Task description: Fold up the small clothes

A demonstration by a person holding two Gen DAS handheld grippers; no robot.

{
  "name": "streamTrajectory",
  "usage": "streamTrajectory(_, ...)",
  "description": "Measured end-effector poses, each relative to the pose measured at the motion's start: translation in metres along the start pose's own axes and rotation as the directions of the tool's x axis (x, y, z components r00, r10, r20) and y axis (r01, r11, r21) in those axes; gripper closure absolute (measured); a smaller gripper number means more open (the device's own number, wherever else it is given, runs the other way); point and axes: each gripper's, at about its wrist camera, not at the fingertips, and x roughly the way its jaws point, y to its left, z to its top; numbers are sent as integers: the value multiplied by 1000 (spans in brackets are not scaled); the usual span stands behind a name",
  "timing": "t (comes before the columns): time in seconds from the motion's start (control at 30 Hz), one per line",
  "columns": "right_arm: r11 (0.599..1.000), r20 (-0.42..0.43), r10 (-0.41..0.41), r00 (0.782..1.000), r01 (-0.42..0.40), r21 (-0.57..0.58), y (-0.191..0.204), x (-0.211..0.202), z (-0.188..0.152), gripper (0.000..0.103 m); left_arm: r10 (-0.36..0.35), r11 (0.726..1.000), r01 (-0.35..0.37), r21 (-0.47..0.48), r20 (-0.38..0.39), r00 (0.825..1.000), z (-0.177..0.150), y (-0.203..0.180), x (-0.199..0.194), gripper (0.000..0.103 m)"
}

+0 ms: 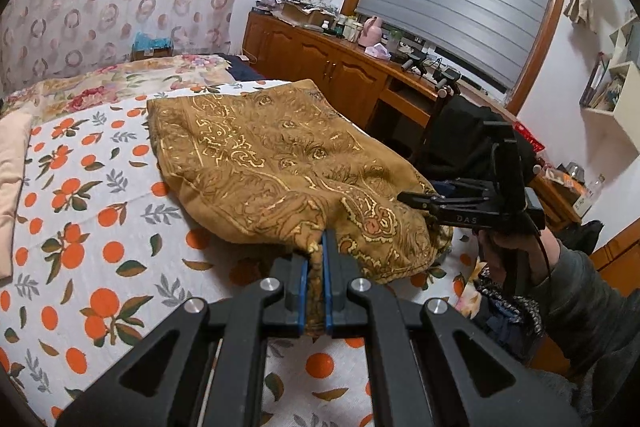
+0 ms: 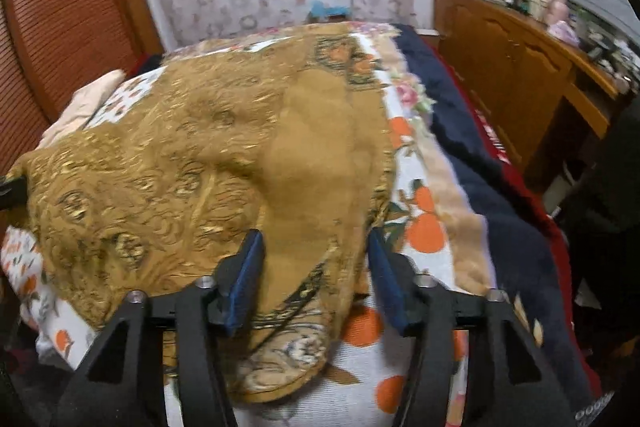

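A mustard-brown garment (image 1: 260, 155) with a gold paisley print lies crumpled on the orange-print bed sheet (image 1: 80, 227). My left gripper (image 1: 325, 241) is shut on a bunched fold of its near edge, and fabric shows between the blue pads (image 1: 304, 279). In the right wrist view the same garment (image 2: 180, 167) spreads over the bed. My right gripper (image 2: 314, 233) stands open over its near corner, with cloth lying between the separated blue pads (image 2: 246, 279), which are not squeezing it. From the left wrist view, the right gripper (image 1: 416, 201) sits at the garment's right edge, held by a hand in a grey sleeve (image 1: 592, 287).
A pale pillow (image 1: 12, 179) lies at the sheet's left. A floral quilt (image 1: 120, 83) and a dark blue blanket (image 2: 480, 155) border the sheet. A wooden cabinet (image 1: 320, 67) with clutter runs along the right wall. A slatted headboard (image 2: 60, 27) stands behind the bed.
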Motion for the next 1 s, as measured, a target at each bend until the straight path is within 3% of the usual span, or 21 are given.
streamTrajectory(0.1,997,5,75,997,-75,-15,-1,-2,2,95,-23,1000,23,-5,25,999,8,1,-2,101)
streamTrajectory(0.17,995,13,99,995,-99,-16,-4,-5,5,96,-25,1000,25,-2,46,999,16,0,-5,101)
streamTrajectory(0.37,986,154,169,973,-167,-29,-9,-48,37,97,-40,999,44,-25,134,990,54,10,-17,101)
streamTrajectory(0.5,982,198,190,962,-180,-64,-5,-49,85,97,-4,999,10,-38,160,987,88,30,-10,101)
streamTrajectory(0.63,983,209,183,961,-175,-58,-10,-21,141,97,104,994,-97,-54,160,982,124,61,13,101)
streamTrajectory(0.8,989,175,144,974,-135,-62,-10,24,184,88,219,976,-215,-45,113,969,142,89,45,101)
streamTrajectory(0.83,991,164,122,979,-113,-64,-11,32,189,85,224,974,-220,-52,99,969,142,96,51,100)
streamTrajectory(0.9,996,170,64,983,-53,-66,-13,40,197,67,217,975,-213,-57,76,973,142,103,58,100)
streamTrajectory(1.0,999,200,22,979,-14,-41,-26,38,204,58,202,978,-199,-59,57,978,141,112,67,98)
